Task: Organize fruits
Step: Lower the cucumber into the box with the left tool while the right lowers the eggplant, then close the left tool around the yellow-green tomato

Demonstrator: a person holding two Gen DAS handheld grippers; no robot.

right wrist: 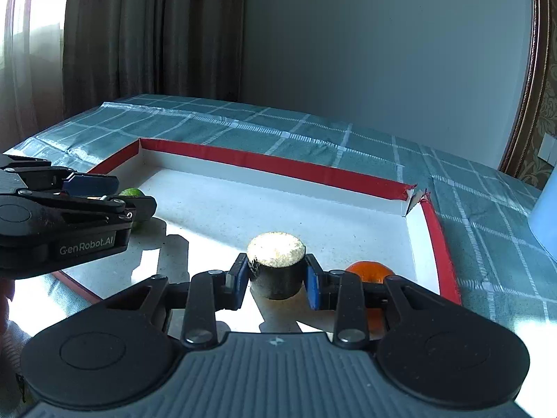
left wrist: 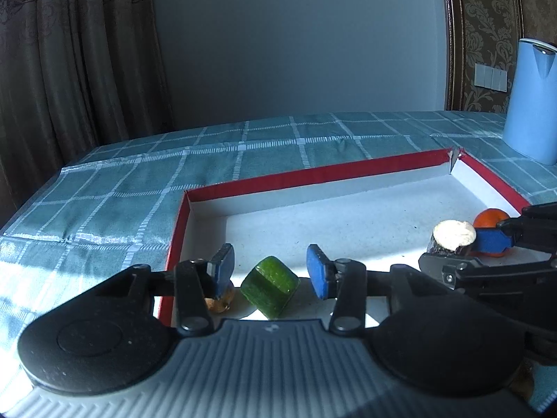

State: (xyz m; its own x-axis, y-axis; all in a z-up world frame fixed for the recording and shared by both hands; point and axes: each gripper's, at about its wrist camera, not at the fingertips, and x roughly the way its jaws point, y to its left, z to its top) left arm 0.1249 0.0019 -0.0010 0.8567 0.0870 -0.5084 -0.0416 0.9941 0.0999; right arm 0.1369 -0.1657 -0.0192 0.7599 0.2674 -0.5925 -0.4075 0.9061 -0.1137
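Note:
A red-walled white tray [left wrist: 313,174] lies on the checked tablecloth. My left gripper [left wrist: 271,271] is open above its near left corner, with a green cucumber chunk [left wrist: 269,287] lying between the fingers, untouched. A small tan fruit piece [left wrist: 219,303] lies under the left finger. My right gripper [right wrist: 276,280] is shut on a dark-skinned, pale-topped fruit piece [right wrist: 276,261], held upright low over the tray floor; it also shows in the left wrist view [left wrist: 452,238]. An orange fruit [right wrist: 370,271] lies just right of it in the tray.
A light blue kettle [left wrist: 532,104] stands on the table beyond the tray's far right corner. The tray wall is torn at that corner [right wrist: 416,196]. Curtains and a grey wall stand behind the table.

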